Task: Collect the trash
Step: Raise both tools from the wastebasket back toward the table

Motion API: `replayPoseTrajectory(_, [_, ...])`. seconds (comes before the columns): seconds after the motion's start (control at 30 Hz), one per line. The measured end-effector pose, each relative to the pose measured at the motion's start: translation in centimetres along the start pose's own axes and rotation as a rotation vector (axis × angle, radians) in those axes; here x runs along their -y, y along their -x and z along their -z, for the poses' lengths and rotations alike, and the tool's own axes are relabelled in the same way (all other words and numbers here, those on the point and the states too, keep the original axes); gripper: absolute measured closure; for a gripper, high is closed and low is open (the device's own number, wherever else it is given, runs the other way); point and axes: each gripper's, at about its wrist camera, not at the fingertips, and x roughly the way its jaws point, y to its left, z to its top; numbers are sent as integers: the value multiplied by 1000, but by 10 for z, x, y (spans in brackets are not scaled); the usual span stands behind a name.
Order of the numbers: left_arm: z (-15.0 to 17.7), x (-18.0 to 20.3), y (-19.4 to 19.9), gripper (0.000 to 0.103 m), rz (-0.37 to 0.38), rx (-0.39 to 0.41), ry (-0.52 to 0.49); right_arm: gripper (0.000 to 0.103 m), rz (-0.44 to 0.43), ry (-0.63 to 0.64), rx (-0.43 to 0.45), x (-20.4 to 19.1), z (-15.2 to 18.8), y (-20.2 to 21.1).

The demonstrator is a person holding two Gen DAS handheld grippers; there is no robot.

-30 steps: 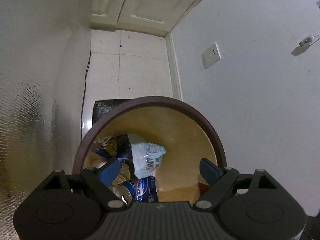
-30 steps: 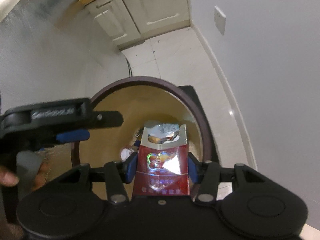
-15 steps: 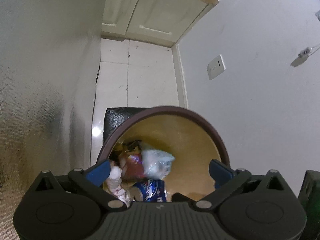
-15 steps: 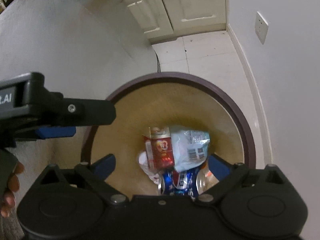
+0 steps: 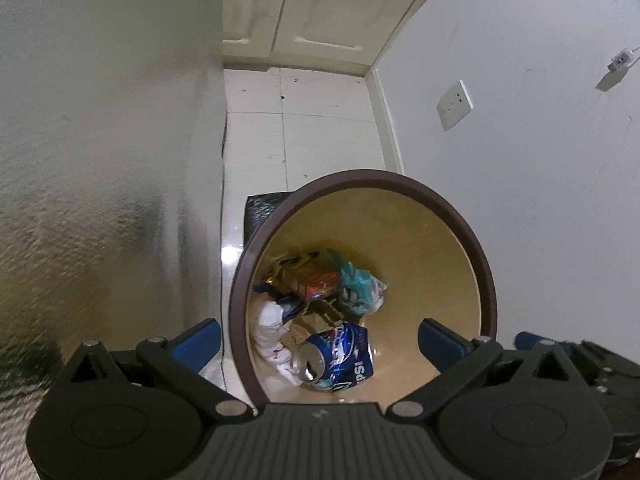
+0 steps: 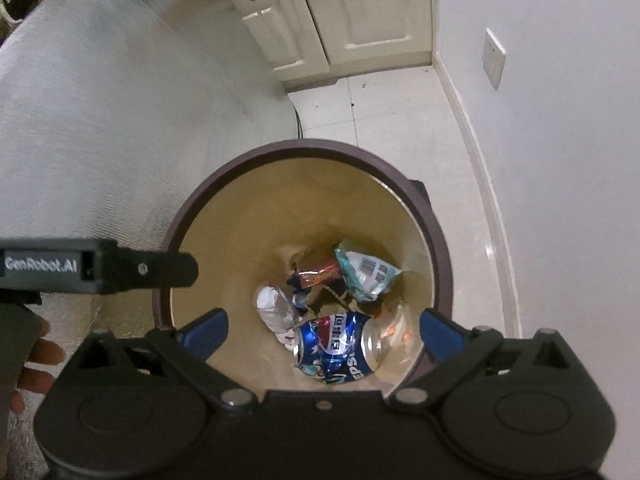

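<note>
The trash sits at the bottom of the round bin (image 6: 434, 248), the one with the dark brown rim and tan inside, and nearest the bin's front wall lies a crushed blue Pepsi can (image 6: 340, 346); behind it is a white crumpled wad (image 6: 274, 308), a red and orange wrapper (image 6: 318, 272) and a pale plastic packet with a barcode (image 6: 366, 272) toward the bin's far side. All of it looks light to me: the can is dented thin metal, likely slick and apt to skid, best pinched across its flattened middle, while the packet and wad would give under any squeeze and can be taken by a loose fold. Above the bin the right gripper (image 6: 322, 326) hangs with its blue pads spread wide, the jaws having just been opening, and nothing between them; the left gripper (image 5: 318, 338) is likewise splayed and empty, its left pad outside the bin's rim. In the right wrist view the left tool's black body juts in over the bin's left edge with a person's fingers (image 6: 38, 354) below it. What lies beneath the heap I can't make out, the bin's near wall is cut off by the gripper bodies, and a dark thing on the floor behind the bin is only partly seen.
</note>
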Motion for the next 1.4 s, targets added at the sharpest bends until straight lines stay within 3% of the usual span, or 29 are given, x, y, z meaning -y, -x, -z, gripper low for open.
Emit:
replayPoseTrajectory(0.67, [43,10,64,0,-79,44,-70,0,58,31,52,-1,9,69])
replayPoseTrajectory(1.4, [81,34,151,0,-16,163,-105,0,94,29,161,-9,39,161])
